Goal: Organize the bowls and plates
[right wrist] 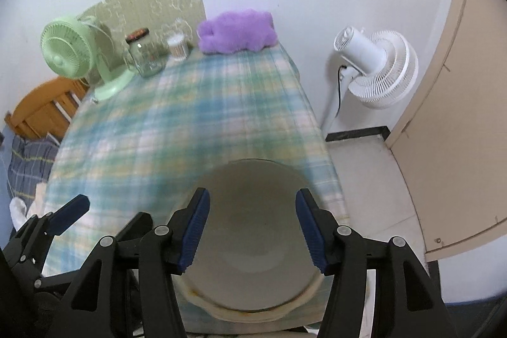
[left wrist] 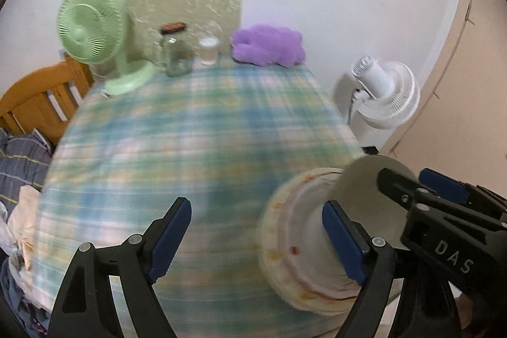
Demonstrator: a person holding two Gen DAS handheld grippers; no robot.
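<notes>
The stack of dishes (right wrist: pixel 253 258) sits on the plaid tablecloth (right wrist: pixel 177 129), at the near right corner, well apart from the green fan (right wrist: pixel 68 53), glass jar (right wrist: pixel 144 54) and purple plush (right wrist: pixel 237 32) at the tablecloth's far edge. It is a white bowl (left wrist: pixel 364 179) nested upright, mouth up, in a plate (left wrist: pixel 285 246) with orange-red marks on its rim; being round, it has no long axis. The right gripper (right wrist: pixel 252 235) hangs above the bowl, fingers spread, pads clear of it. The left gripper (left wrist: pixel 256 239) is spread wide, its right finger (left wrist: pixel 343 239) over the plate, gripping nothing.
</notes>
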